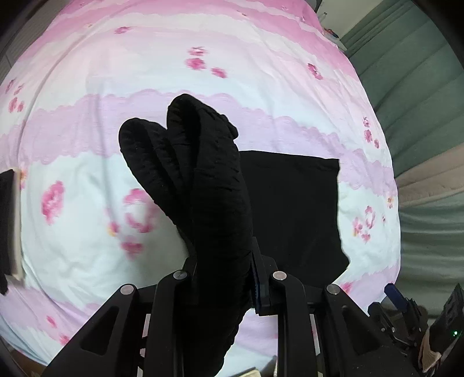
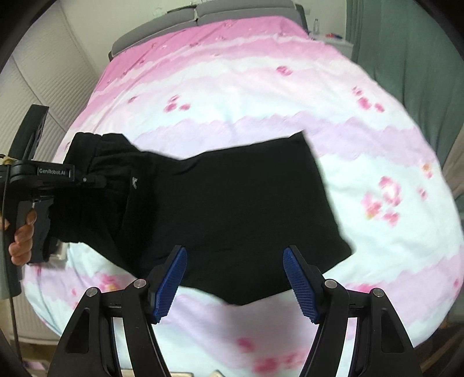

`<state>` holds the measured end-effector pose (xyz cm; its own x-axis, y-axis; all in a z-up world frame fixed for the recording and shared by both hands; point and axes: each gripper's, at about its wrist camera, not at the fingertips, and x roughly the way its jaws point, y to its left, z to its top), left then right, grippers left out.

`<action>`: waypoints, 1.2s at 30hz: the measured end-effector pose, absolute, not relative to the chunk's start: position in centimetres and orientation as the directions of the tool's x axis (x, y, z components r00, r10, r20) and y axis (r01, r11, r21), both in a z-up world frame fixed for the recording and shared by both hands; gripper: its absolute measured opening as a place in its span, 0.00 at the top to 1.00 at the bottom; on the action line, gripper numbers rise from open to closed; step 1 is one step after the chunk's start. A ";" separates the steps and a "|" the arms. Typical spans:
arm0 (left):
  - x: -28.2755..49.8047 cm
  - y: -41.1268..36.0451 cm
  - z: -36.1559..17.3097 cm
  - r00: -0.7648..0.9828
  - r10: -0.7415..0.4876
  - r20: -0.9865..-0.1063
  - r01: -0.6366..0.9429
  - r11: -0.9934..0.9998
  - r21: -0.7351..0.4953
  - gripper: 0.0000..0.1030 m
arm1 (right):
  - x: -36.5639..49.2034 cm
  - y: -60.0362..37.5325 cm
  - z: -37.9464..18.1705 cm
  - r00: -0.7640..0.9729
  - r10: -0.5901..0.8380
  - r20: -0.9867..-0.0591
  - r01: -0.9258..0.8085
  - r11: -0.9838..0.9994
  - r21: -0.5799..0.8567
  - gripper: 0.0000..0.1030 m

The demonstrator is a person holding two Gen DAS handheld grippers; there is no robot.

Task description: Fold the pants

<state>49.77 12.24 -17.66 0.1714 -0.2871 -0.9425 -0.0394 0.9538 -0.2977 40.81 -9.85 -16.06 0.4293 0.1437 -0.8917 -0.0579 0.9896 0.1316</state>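
The black pants [image 2: 232,203] lie partly folded on the pink and white flowered bedspread [image 2: 261,87]. My left gripper [image 1: 223,275] is shut on a bunched end of the pants [image 1: 203,174] and holds it raised above the bed; the flat part [image 1: 293,208] lies behind it. In the right wrist view the left gripper [image 2: 98,179] grips the pants' left end. My right gripper [image 2: 235,269] is open and empty, hovering just above the near edge of the flat part.
A green curtain [image 2: 406,72] hangs on the right of the bed. A grey headboard [image 2: 203,11] is at the far end. A white ribbed wall [image 2: 43,87] stands on the left. A hand [image 2: 21,237] holds the left gripper's handle.
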 end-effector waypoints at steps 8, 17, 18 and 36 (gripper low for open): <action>52.5 1.8 -20.7 0.109 -0.252 -0.962 -0.093 0.961 -0.262 0.78 | 42.9 -18.4 -15.6 0.413 0.141 -0.900 -0.058 0.990 0.128 0.32; 55.2 -7.1 -26.4 -0.019 -0.122 -0.992 -0.108 0.987 -0.119 0.78 | 45.2 -26.2 -18.1 0.369 0.151 -0.917 -0.017 0.988 0.156 0.32; 55.3 -7.8 -26.7 -0.025 -0.115 -0.993 -0.098 0.989 -0.112 0.78 | 45.4 -26.8 -18.4 0.367 0.151 -0.918 -0.009 0.987 0.159 0.32; 56.8 -15.3 -30.3 -0.143 -0.166 -0.976 -0.030 0.986 -0.163 0.49 | 44.9 -31.4 -22.0 0.312 0.172 -0.934 0.114 0.970 0.217 0.32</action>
<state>56.77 -15.32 -30.32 -0.1435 -0.1660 -0.9756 -0.0303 0.9861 -0.1634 44.93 -31.38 -22.00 0.3118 0.1724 -0.9344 0.1136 0.9696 0.2168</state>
